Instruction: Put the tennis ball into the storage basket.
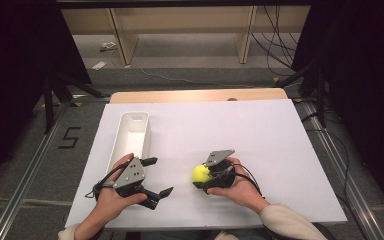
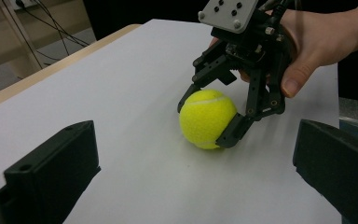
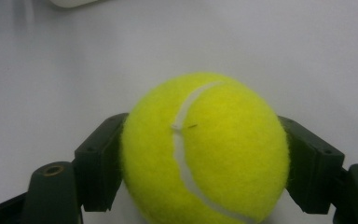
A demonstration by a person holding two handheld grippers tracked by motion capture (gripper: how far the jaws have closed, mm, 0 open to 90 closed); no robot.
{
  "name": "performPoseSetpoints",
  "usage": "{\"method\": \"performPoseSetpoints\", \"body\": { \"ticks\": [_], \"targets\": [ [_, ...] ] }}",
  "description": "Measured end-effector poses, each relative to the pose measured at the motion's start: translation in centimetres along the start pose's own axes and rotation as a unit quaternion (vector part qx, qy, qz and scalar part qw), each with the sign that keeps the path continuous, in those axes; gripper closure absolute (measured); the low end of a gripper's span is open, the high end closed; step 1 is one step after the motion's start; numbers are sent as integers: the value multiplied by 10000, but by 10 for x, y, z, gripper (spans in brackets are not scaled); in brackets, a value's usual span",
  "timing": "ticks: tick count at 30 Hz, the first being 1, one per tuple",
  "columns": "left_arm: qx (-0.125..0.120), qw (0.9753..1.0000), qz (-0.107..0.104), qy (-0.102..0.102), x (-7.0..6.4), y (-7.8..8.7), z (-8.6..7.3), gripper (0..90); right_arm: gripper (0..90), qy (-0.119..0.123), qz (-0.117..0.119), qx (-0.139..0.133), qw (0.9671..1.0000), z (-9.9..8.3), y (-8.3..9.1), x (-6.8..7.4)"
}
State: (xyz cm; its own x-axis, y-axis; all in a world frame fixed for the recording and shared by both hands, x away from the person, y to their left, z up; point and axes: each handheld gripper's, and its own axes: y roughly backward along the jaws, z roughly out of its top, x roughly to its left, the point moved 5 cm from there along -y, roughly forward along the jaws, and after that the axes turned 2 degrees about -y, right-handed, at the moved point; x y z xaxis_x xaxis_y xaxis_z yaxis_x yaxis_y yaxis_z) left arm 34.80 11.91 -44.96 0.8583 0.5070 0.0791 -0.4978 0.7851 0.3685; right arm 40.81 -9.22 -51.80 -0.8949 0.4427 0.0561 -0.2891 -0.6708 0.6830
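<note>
Your right gripper (image 1: 203,176) pinches the yellow tennis ball (image 1: 201,173), one jaw pressed to each side, with the ball resting on the white surface (image 1: 240,135) near its front edge. Your left gripper (image 1: 157,176) sits just to the ball's left, jaws spread wide and holding nothing. A white tray (image 1: 141,117) lies beyond it, at the surface's left side.

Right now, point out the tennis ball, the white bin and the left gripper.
tennis ball (image 2: 207,119), left gripper view, middle of its yellow felt.
white bin (image 1: 141,131), high view, its right wall.
left gripper (image 1: 159,176), high view, midway between its fingertips.
</note>
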Motion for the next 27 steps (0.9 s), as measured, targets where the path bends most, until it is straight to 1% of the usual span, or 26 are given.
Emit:
{"method": "performPoseSetpoints", "body": {
  "ticks": [10, 12, 15, 27],
  "targets": [
    [-3, 10000, -1, 2, 0, 0, 0, 0, 262, 23, -57, 33, 10000, 1, 1, 1],
    [-3, 10000, -6, 3, 0, 0, 0, 0, 263, 46, -103, -7, 9999, 2, 1, 1],
    [-2, 10000, -11, 6, 0, 0, 0, 0, 263, 20, -72, -66, 10000, 4, 3, 1],
    [0, 10000, -3, 7, 0, 0, 0, 0, 264, -39, -130, -208, 9997, 8, 9, -2]
  ]
}}
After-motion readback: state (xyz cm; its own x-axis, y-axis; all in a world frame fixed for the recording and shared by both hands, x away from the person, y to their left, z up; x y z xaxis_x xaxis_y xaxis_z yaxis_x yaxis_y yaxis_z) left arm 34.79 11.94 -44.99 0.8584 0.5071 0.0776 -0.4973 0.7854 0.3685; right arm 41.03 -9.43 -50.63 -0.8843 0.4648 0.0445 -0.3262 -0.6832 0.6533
